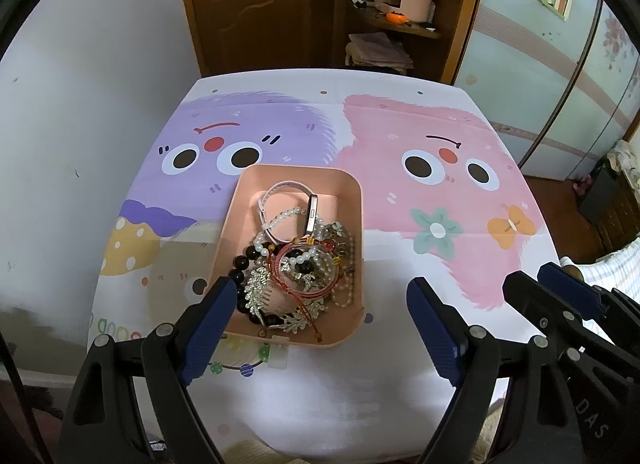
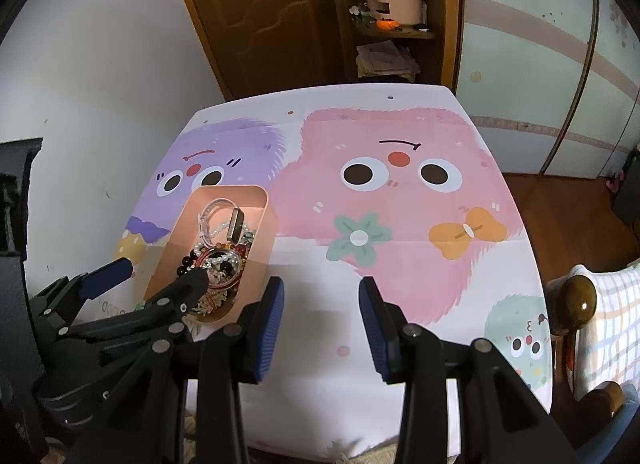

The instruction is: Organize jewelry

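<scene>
above the pink tray (image 1: pixel 298 338) of jewelry (image 1: pixel 304 264), left tongs (image 1: pixel 320 296) gape.

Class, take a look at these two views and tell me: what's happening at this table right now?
A person holds two grippers over a cartoon tablecloth. The left gripper is open around the near end of a pink tray heaped with tangled jewelry. The right gripper is open and empty over bare cloth. Nothing is grasped yet.
</scene>
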Motion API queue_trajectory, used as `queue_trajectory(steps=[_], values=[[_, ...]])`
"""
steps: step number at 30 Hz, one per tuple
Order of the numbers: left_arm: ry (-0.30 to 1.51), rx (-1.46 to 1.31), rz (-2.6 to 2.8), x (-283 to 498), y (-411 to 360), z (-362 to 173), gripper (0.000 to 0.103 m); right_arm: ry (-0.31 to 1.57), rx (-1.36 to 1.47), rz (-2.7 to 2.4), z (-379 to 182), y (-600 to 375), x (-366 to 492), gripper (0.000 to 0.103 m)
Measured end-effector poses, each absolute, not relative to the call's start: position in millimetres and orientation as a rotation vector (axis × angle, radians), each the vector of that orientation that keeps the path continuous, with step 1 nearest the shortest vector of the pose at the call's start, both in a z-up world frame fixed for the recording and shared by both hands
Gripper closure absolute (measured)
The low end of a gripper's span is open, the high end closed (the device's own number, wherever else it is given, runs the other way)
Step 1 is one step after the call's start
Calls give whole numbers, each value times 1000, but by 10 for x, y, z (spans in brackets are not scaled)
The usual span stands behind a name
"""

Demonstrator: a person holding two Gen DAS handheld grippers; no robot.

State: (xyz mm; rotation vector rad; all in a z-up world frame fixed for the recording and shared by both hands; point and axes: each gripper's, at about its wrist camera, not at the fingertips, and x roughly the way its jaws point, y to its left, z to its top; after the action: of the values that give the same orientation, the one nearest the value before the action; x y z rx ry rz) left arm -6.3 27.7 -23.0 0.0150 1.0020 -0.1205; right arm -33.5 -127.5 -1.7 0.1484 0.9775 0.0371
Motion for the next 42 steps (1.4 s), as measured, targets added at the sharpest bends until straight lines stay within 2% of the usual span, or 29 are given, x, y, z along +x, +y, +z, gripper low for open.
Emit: queue_trajectory(steps=[42], values=[[1005,25,-117,-66,322,-244,17,985,162,42,-59,-1273,-332,64]])
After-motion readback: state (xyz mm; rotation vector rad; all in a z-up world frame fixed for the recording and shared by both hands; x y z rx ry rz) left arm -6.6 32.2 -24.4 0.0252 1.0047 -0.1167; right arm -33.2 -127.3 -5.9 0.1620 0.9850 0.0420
